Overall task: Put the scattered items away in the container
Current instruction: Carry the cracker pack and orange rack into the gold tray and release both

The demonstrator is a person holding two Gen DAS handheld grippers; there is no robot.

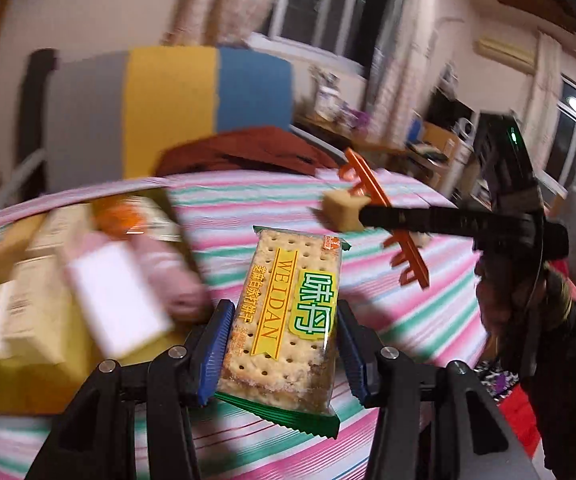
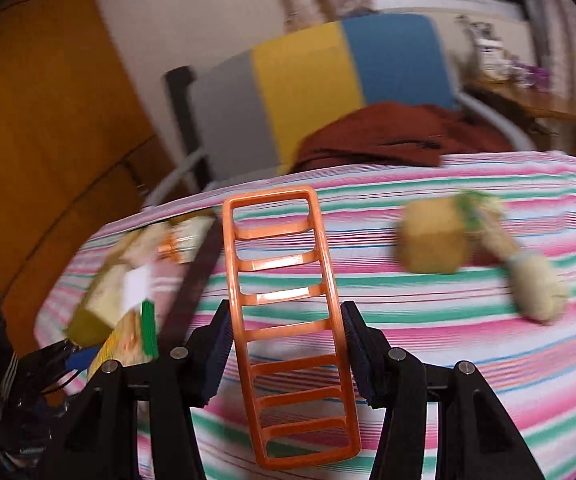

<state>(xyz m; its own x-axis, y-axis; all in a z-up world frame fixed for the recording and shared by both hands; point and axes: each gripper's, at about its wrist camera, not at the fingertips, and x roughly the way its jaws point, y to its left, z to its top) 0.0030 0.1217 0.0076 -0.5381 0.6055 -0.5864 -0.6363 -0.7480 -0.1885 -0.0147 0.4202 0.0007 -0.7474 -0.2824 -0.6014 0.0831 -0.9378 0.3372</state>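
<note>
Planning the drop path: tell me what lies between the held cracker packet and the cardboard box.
In the left wrist view, only bare striped tablecloth shows between the cracker packet and the cardboard box, plus the left gripper's own blue pad.

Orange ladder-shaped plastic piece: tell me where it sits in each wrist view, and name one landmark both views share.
Left wrist: orange ladder piece at right of centre, seen edge-on, held by the right gripper.
Right wrist: bottom centre, between that gripper's fingers, running up the frame.
Shared landmark: grey, yellow and blue chair back behind the striped cloth.
</note>
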